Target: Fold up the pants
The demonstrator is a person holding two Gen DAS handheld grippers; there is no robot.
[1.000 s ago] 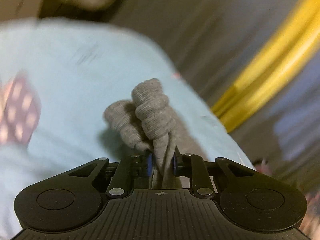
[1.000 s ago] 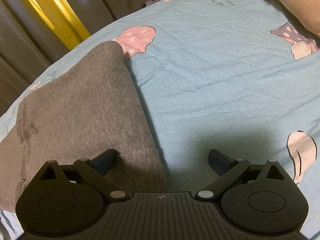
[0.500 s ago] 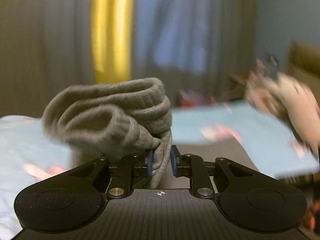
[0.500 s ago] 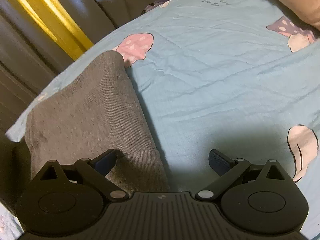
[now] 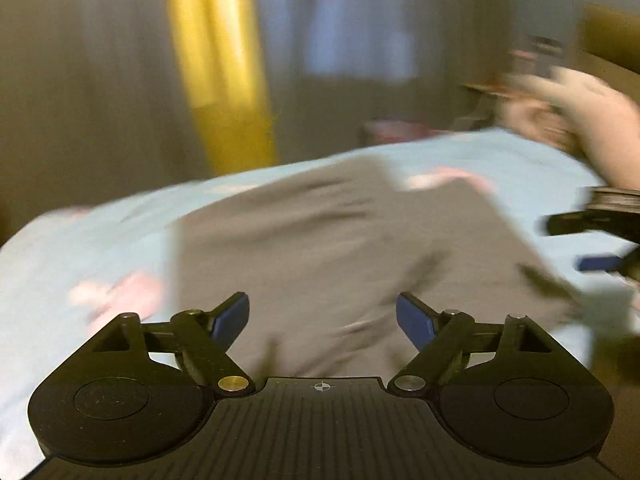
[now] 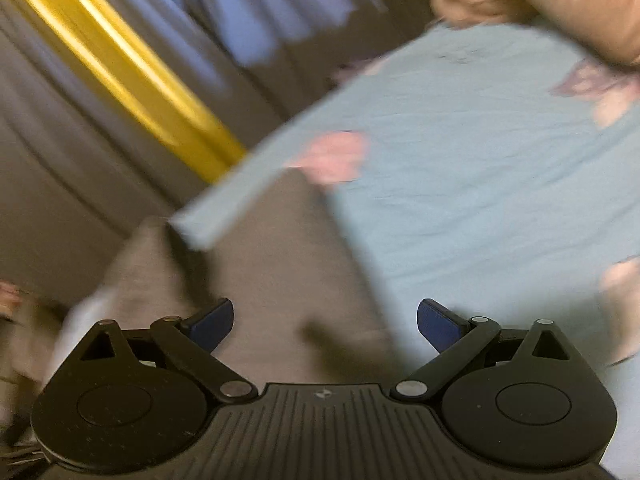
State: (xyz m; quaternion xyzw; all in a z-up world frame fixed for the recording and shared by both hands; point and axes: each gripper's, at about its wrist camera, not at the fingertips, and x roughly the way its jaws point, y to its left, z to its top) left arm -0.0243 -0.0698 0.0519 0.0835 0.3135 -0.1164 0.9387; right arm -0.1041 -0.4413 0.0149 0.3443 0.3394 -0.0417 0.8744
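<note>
The grey ribbed pants (image 5: 320,248) lie folded flat on the light blue bed sheet (image 5: 72,248). My left gripper (image 5: 322,318) is open and empty just above their near edge. My right gripper (image 6: 324,320) is open and empty over the pants' near end (image 6: 280,280); its blue-padded fingers also show at the right edge of the left wrist view (image 5: 600,262). Both views are blurred by motion.
The sheet (image 6: 480,184) carries pink mushroom prints (image 6: 336,156). Grey curtains with a yellow strip (image 5: 224,80) hang behind the bed. A beige pillow or blanket (image 6: 568,4) lies at the far right, also in the left wrist view (image 5: 592,120).
My left gripper has opened and let go of the bunched pants, which now lie flat on the bed. My right gripper has lifted and tilted up, still open.
</note>
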